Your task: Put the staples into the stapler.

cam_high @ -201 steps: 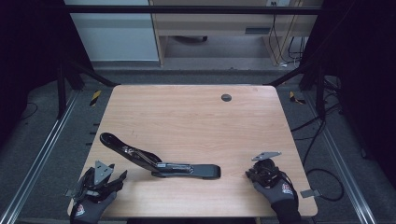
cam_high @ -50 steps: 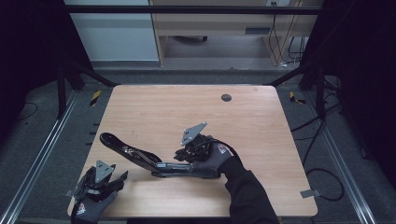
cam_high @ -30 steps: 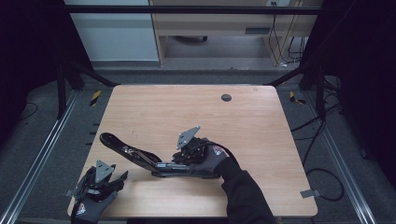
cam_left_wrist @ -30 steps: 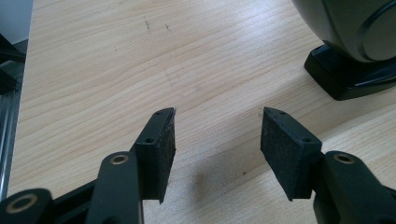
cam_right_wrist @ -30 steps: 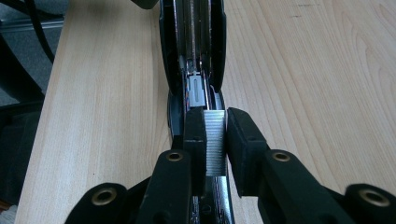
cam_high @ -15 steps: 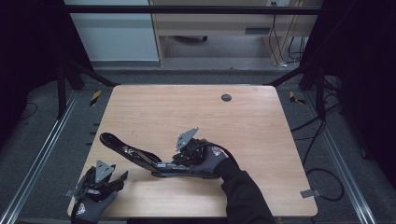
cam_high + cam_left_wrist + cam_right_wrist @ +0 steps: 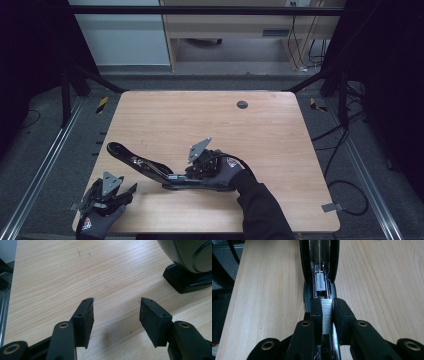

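1. A strip of staples (image 7: 327, 315) is clamped between the pads of the right gripper (image 7: 327, 316), which is held directly over the magazine channel of an opened black stapler (image 7: 150, 167).
2. The stapler is seen lying on the wooden table (image 7: 280, 135), with its raised top arm stretching straight ahead of the right gripper's jaws.
3. The left gripper (image 7: 116, 315) is held with jaws apart and nothing between them, near the table's front left corner; the stapler's end is seen ahead of it, to its right.

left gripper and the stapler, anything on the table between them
Nothing: in the high view only bare tabletop separates the open left gripper from the opened stapler. The left gripper view shows bare wood ahead of its jaws too.
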